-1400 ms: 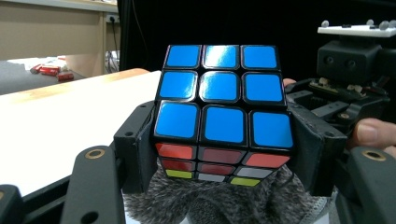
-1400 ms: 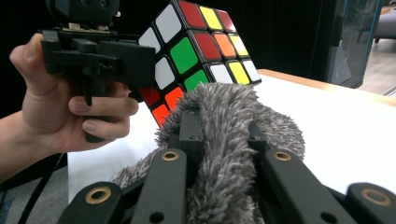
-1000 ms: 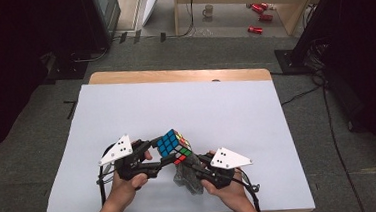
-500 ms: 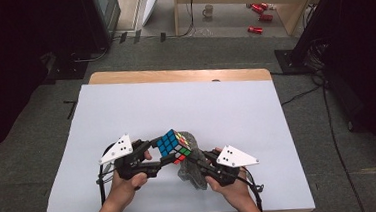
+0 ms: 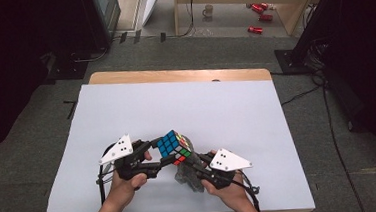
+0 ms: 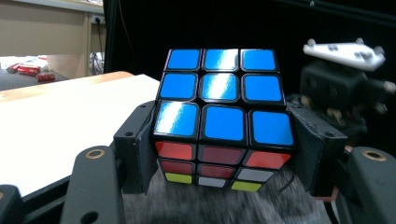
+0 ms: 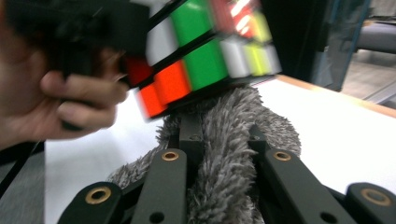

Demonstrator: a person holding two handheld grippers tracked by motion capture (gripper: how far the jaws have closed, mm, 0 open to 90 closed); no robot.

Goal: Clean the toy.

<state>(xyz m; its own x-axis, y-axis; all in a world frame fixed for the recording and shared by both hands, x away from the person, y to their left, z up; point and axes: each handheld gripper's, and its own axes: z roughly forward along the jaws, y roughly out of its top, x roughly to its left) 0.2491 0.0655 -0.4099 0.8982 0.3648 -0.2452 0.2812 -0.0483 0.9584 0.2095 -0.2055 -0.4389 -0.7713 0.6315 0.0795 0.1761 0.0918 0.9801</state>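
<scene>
In the high view, a multicoloured three-by-three puzzle cube (image 5: pixel 174 146) with black edges is seen held above the near part of the white-topped desk (image 5: pixel 126 110), tilted on a corner between the two hands. The left tool (image 5: pixel 160 154), a black two-jaw device with a grey three-cornered plate, is closed on the cube from the left side. The right tool (image 5: pixel 192 170) reaches in from the right, its jaws clamped on a grey fluffy cloth (image 5: pixel 185 174) that hangs just under the cube. A wooden strip (image 5: pixel 179 76) is visible along the far edge of the desk, and red cans (image 5: pixel 260 16) lie on the floor well beyond it.

In the left gripper view, the cube (image 6: pixel 223 116) is seen gripped between the two black pads (image 6: pixel 135 149) of the left tool (image 6: pixel 224 149), its all-blue face turned upward and a row of red and orange squares below. The grey cloth (image 6: pixel 219 205) is pressed against the cube's lower side. The other tool (image 6: pixel 341 88) is seen at the right, behind the cube.

In the right gripper view, the right tool (image 7: pixel 224 154) is closed on the fluffy cloth (image 7: pixel 229 140), a thick fold of which is squeezed between the jaws. The cloth's top touches the underside of the blurred cube (image 7: pixel 205 46), where green, orange, red and white squares are shown. The person's left hand (image 7: pixel 51 98) is seen at the left, wrapped around its black tool.
</scene>
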